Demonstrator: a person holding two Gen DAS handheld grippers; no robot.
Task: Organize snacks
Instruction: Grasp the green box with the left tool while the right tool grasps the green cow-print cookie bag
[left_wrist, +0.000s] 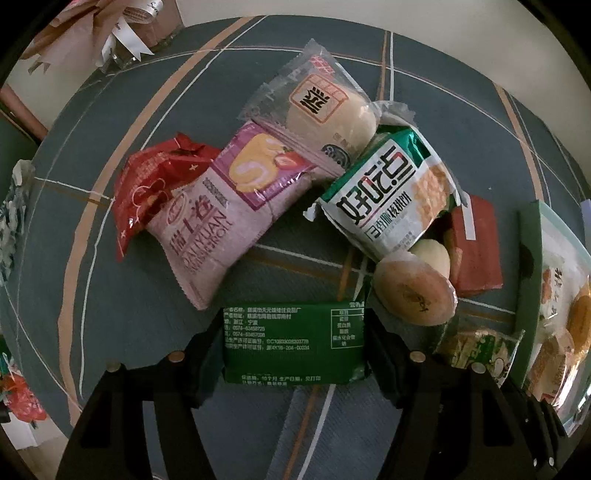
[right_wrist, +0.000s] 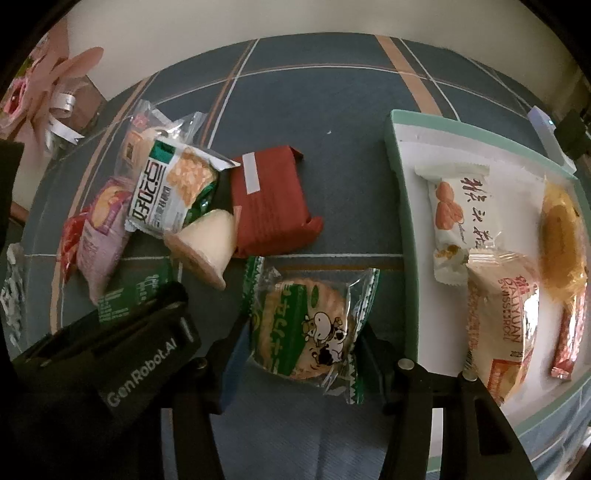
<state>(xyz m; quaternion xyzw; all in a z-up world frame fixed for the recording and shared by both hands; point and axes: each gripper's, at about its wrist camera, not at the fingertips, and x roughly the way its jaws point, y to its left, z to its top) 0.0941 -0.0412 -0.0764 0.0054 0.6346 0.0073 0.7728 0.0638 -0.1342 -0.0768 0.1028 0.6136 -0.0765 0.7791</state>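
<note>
My left gripper (left_wrist: 293, 345) has its fingers closed against both sides of a dark green snack packet (left_wrist: 291, 343), printed side up, low over the cloth. Beyond it lie a pink swiss-roll bag (left_wrist: 218, 221), a red packet (left_wrist: 147, 184), a clear bun packet (left_wrist: 325, 107), a green-and-white cookie bag (left_wrist: 391, 195), a jelly cup (left_wrist: 417, 291) and a red wrapped block (left_wrist: 476, 247). My right gripper (right_wrist: 299, 354) stands around a clear green-edged rice-cracker packet (right_wrist: 306, 325), fingers beside it. The left gripper's body (right_wrist: 110, 354) shows at the left in the right wrist view.
A white tray with a teal rim (right_wrist: 399, 192) sits at the right and holds several snacks, among them a white packet (right_wrist: 461, 206) and an orange swiss-roll bag (right_wrist: 498, 317). The blue plaid tablecloth (right_wrist: 332, 110) covers the table. Pink flowers and ribbons (right_wrist: 55, 85) stand at the back left.
</note>
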